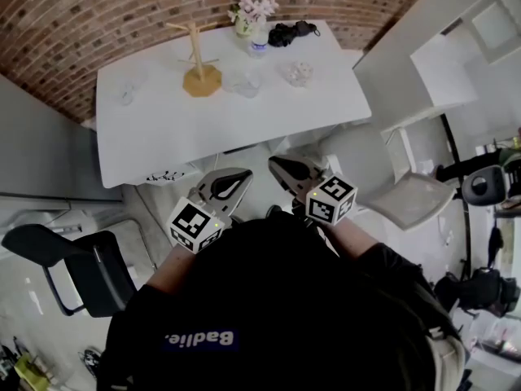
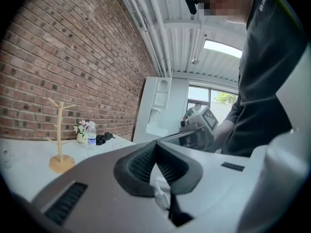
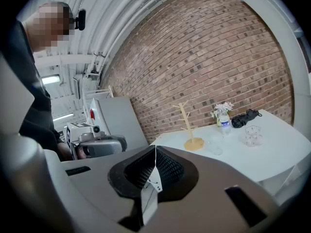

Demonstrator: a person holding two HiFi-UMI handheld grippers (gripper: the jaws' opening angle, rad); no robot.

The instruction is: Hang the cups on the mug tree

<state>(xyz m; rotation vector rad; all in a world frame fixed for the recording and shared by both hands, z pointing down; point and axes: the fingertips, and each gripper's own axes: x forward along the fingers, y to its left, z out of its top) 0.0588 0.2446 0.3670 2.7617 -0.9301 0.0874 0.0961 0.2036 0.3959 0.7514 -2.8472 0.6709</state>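
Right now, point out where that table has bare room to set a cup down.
The near half of the table is bare, in front of the left cup, mug tree, middle cup and right cup. A smaller gap lies between the left cup and the mug tree. Behind the middle cup it is crowded: flowers, bottle, black bundle.

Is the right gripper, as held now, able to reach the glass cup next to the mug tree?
Probably not yet. The right gripper, jaws shut, seems short of the table, and the glass cup stands far across it by the mug tree. Nothing blocks the way.
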